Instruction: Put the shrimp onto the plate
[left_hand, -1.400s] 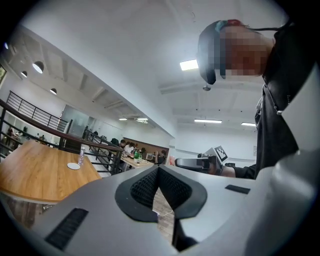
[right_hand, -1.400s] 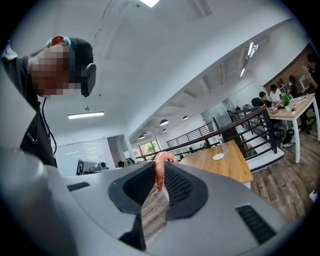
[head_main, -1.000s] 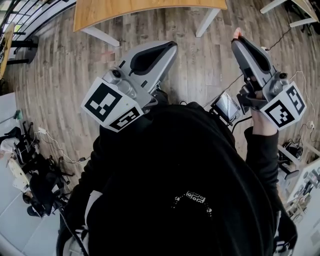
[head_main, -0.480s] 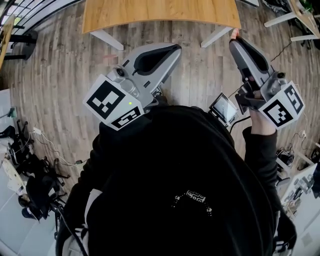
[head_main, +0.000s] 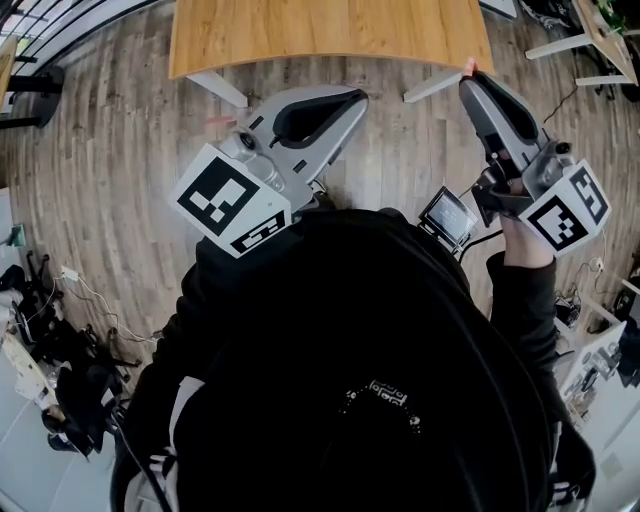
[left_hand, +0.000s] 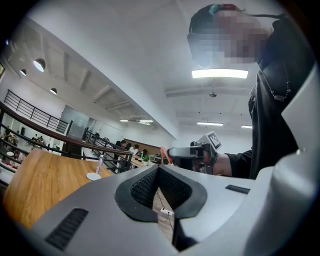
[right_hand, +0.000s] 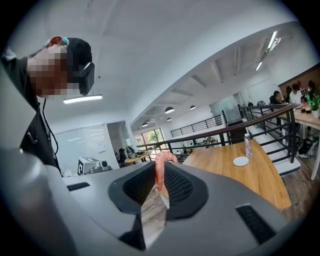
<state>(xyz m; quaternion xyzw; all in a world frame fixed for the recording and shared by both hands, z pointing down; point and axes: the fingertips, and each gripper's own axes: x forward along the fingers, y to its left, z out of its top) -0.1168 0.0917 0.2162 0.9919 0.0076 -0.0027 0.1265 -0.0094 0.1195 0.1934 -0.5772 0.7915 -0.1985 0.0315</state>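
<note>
A pink shrimp (right_hand: 160, 172) is pinched upright between the pads of my right gripper (right_hand: 161, 180), which is shut on it. In the head view its pink tip (head_main: 470, 66) pokes out past the right gripper (head_main: 468, 82), close to the near edge of the wooden table (head_main: 330, 35). A small white plate (right_hand: 241, 161) lies on that table beside a clear bottle (right_hand: 247, 145). My left gripper (head_main: 357, 97) is shut and holds nothing. From the left gripper view (left_hand: 157, 168) the plate (left_hand: 93, 176) and the shrimp (left_hand: 164, 153) both show.
I stand on a wood-plank floor (head_main: 120, 170) just short of the table. A white table leg (head_main: 218, 88) and another leg (head_main: 432, 86) slant down from it. Cables and gear (head_main: 50, 330) clutter the left. A railing (right_hand: 260, 117) runs behind the table.
The table has slid lower and larger in the head view, so I have come closer to it. Both grippers keep their pose, and the right still holds the shrimp.
</note>
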